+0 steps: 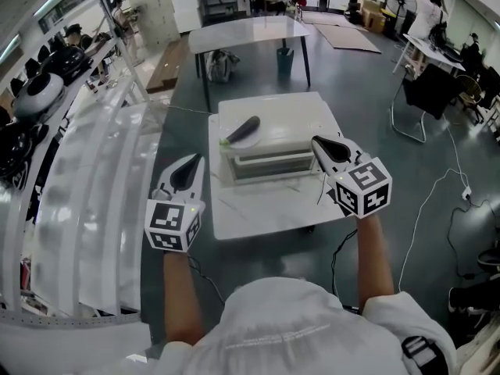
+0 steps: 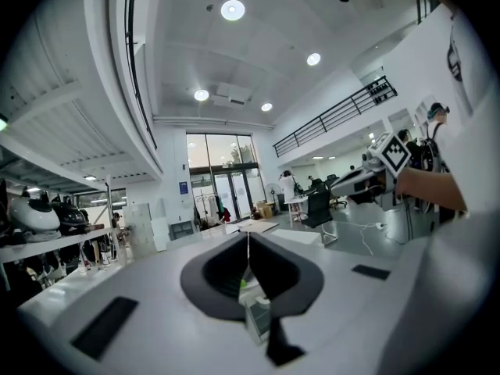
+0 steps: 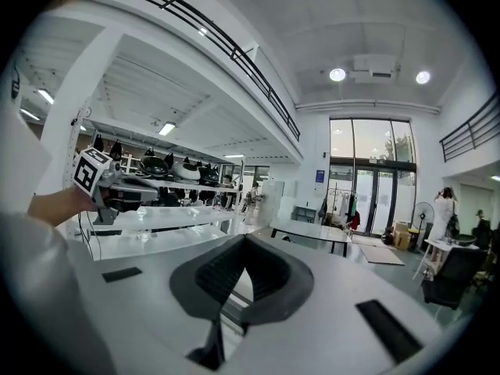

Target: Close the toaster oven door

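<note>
The toaster oven [image 1: 273, 135] stands on a low white table [image 1: 258, 213] directly in front of the person, w/ its front turned toward them. Both grippers are held up at about the same height, one on each side of it, prob. so that either can reach the door.

The left gripper [image 1: 191, 162] hovers beside the table's left edge, apart from the oven. Its jaws are pressed together w/ nothing between them. The right gripper [image 1: 320, 143] is just beside the oven's front right corner, also w/ jaws pressed together and empty. I judge that closed jaws give one firm tip, good for pushing a door up instead of pinching it. The right one is nearer, so it is prob. the one to push.

The oven is a white box w/ a flat top. A dark long vegetable [image 1: 244, 129] w/ a green end lies on the top, toward the left. In the front I see horizontal stripes, maybe a rack. A thin bar lies low in front of it, which seems to be the handle of a door folded down. I cannot tell this for sure from the head view.
</note>
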Tool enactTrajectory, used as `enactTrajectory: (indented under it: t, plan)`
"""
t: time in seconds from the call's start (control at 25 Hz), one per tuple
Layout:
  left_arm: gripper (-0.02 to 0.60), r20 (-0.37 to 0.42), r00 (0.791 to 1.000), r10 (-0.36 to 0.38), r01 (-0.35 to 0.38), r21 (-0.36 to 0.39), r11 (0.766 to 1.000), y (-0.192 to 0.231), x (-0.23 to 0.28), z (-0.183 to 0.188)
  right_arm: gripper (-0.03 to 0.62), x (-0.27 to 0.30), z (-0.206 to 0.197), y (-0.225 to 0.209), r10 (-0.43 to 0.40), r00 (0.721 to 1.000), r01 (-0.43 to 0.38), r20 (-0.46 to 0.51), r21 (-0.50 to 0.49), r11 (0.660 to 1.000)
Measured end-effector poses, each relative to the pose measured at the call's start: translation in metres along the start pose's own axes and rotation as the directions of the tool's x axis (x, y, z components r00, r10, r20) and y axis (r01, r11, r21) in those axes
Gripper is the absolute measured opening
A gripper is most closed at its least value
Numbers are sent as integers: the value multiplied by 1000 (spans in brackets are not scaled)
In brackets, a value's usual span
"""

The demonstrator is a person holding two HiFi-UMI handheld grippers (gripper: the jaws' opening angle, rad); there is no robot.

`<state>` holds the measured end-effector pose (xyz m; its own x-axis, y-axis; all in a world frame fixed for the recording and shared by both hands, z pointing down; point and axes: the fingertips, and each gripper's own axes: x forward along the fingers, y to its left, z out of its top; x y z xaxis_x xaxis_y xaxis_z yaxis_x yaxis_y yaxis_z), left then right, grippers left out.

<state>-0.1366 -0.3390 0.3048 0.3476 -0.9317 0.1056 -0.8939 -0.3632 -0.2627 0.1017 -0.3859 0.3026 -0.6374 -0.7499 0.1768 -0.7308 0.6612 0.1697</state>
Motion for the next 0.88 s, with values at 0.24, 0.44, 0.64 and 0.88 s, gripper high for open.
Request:
enactTrajectory:
  t: [0.24,0.44,0.64,0.88]
  plan:
    - [20,18,1000,-7,7,7,1000,-3,1,5,17,2,2,0,3,1000,-3,6,-5,1000]
    - [20,23,1000,-10,10,-4,1000,-3,2,6,15,4,-2,2,11,1000,-11,-11,-12,1000]
    - [21,14,1000,-21,21,-6,1000,-7,5,-1,15,7,-8,2,15,1000,-15,-21,-9,1000]
    - [21,-6,1000,-30,30,-5,1000,-8,7,-9,16,10,-11,1,12,1000,-12,-22,-3,1000]
